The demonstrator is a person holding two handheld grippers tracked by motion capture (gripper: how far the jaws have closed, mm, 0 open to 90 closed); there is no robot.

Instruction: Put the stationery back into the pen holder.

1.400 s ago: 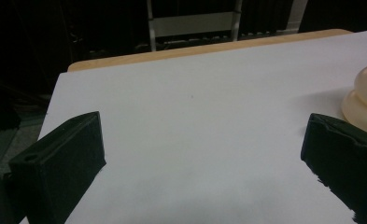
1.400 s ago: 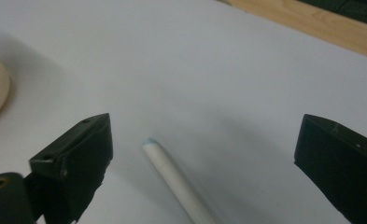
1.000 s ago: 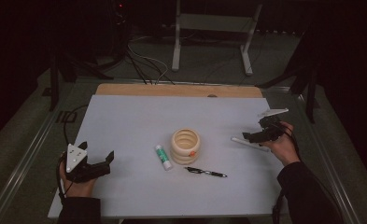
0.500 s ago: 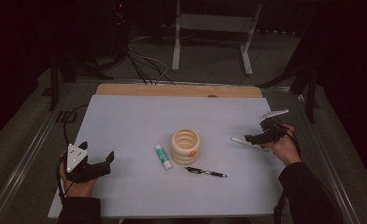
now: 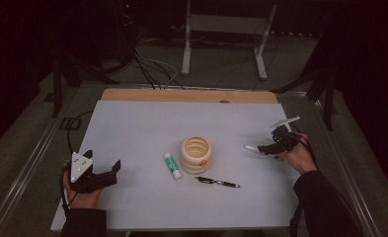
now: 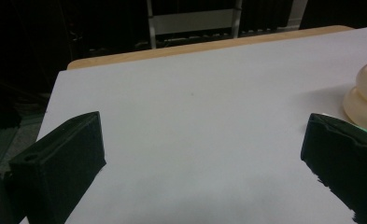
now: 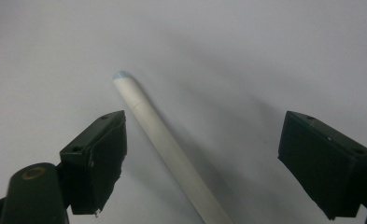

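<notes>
right gripper [image 7: 202, 154]: jaws apart and just been closing in, white pen [image 7: 167, 144] lies between them on the table [image 5: 142, 123], pads not pressing it | left gripper [image 5: 95, 175]: wide open, nothing in it | farther off: black pen [image 5: 217, 182], glue stick [image 5: 172, 166], ribbed cream cup [image 5: 196, 154] mid-table

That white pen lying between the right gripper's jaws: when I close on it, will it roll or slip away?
The white pen looks round and smooth, so it may well roll on the flat white table if one jaw meets it first. It looks stiff and light, so it should lift easily. The right gripper, jaws just closing, is open around it.
</notes>
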